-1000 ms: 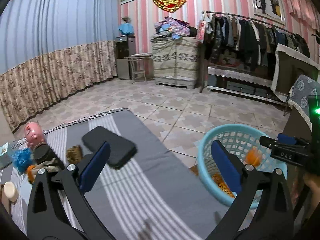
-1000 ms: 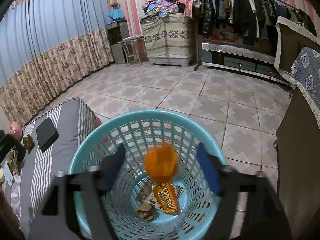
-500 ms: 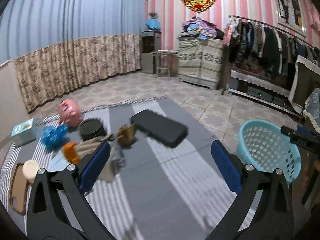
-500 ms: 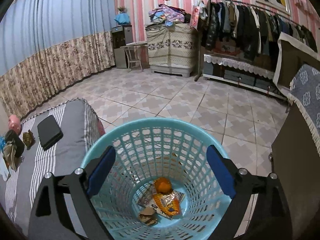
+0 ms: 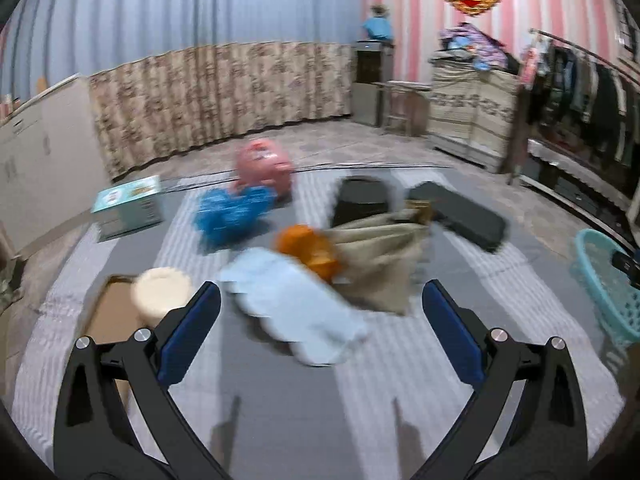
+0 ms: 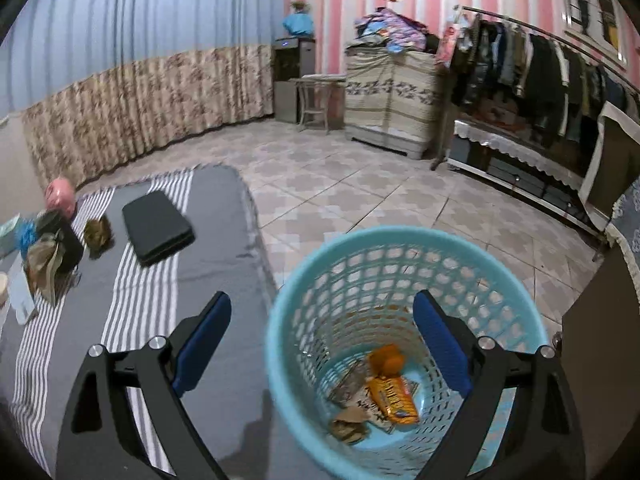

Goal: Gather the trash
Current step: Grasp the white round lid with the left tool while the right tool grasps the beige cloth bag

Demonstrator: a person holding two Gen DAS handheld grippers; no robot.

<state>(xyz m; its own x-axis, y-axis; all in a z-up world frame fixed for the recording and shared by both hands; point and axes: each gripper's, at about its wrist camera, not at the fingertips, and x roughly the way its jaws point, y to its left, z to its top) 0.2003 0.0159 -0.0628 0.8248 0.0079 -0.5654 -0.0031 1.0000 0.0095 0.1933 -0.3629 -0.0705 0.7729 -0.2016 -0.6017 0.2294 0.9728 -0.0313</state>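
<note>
The orange cup [image 6: 387,361] had dropped into the blue basket [image 6: 280,344]; right tool [image 6: 322,342] and left tool [image 5: 320,330] both gaped empty.

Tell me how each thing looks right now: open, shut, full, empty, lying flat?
Left tool: open, holding nothing, over the striped grey cloth.
Right tool: open, holding nothing, by the basket.
Turquoise plastic mesh basket: upright, some trash at the bottom.
Orange snack wrapper: lying inside the basket.
Flat black case: shut, lying flat.
Crumpled tan paper bag: slumped on the cloth.
Light blue tissue: lying flat.
</note>
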